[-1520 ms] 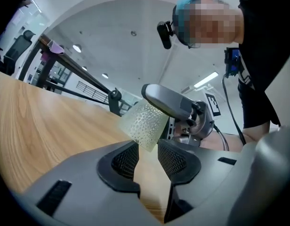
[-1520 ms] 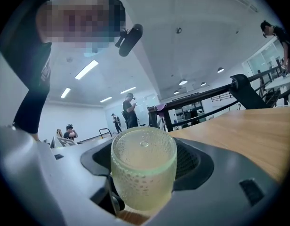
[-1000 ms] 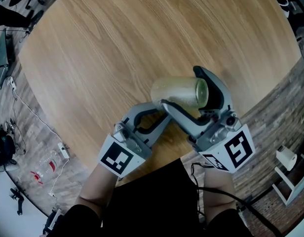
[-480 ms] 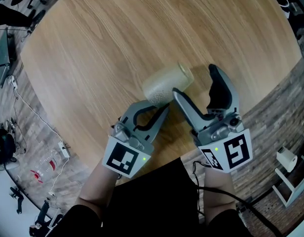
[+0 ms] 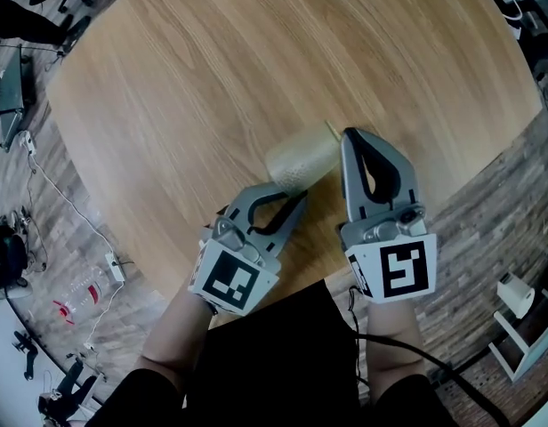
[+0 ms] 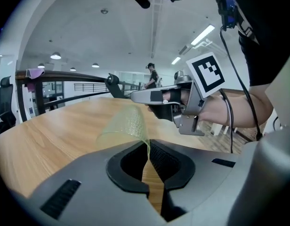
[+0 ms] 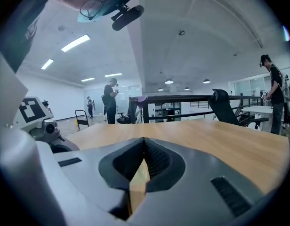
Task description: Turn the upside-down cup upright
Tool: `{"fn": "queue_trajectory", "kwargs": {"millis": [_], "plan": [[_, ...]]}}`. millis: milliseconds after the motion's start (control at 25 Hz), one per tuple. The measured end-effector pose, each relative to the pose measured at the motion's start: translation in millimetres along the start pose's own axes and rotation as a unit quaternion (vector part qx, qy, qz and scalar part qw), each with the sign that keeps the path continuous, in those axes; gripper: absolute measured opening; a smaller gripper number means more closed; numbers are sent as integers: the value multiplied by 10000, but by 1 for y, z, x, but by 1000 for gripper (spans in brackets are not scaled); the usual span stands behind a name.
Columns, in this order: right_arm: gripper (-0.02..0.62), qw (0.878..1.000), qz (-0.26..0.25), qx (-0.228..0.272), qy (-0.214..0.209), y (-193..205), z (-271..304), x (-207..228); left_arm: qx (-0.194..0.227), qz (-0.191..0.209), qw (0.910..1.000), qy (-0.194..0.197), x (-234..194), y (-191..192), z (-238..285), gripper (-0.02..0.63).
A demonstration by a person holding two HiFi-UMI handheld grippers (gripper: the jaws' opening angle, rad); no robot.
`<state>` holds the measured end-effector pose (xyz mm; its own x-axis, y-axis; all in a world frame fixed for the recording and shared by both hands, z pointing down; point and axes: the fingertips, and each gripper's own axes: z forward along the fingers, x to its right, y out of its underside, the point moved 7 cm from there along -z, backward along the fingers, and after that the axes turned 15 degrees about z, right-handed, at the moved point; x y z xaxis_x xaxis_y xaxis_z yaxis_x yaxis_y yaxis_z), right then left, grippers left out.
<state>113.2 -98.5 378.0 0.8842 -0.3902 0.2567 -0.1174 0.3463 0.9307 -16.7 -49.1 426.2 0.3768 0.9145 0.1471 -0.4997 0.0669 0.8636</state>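
Note:
A translucent yellow-green cup [image 5: 301, 154] lies tilted over the round wooden table [image 5: 194, 69], its wide rim toward me. My left gripper [image 5: 298, 197] is shut on that rim; in the left gripper view the thin wall of the cup [image 6: 124, 126] is pinched between the pads of the left gripper [image 6: 147, 144]. My right gripper [image 5: 349, 134] sits just right of the cup's narrow end; its jaws have just closed with nothing between them. The right gripper view shows the right gripper [image 7: 144, 140] closed over bare table.
The table's near edge runs close under both hands. Cables [image 5: 52, 194] trail over the floor at the left, and a white stand [image 5: 516, 285] is at the right. A dark railing [image 7: 182, 98] and people stand beyond the table.
The right gripper stood wide around the cup, then drew off to its right and closed empty. The cup swung left and tilted, now held only by the left gripper.

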Motion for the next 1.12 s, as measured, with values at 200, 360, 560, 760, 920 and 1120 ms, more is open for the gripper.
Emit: {"fn": "queue_trajectory", "kwargs": {"millis": [200,360,560,760,920,1120], "plan": [[14,9995,-129,-239,-135,3,1,-9,-71,34,10000,-56,2,-4,-5,21],[14,9987,-170,-487,-21,11,5,-7,-31,172,9998,-65,4,-8,-12,21],[14,9972,13,-740,91,26,8,-2,-216,420,9989,21,8,-11,-13,23],[14,9941,268,-1031,194,45,8,2,-407,495,9979,109,15,-11,-9,26],[14,9923,474,-1128,208,53,7,7,-561,546,9969,107,17,-10,-4,26],[14,9935,530,-1010,-19,51,-4,8,-585,369,9976,36,9,-10,-8,18]]}}
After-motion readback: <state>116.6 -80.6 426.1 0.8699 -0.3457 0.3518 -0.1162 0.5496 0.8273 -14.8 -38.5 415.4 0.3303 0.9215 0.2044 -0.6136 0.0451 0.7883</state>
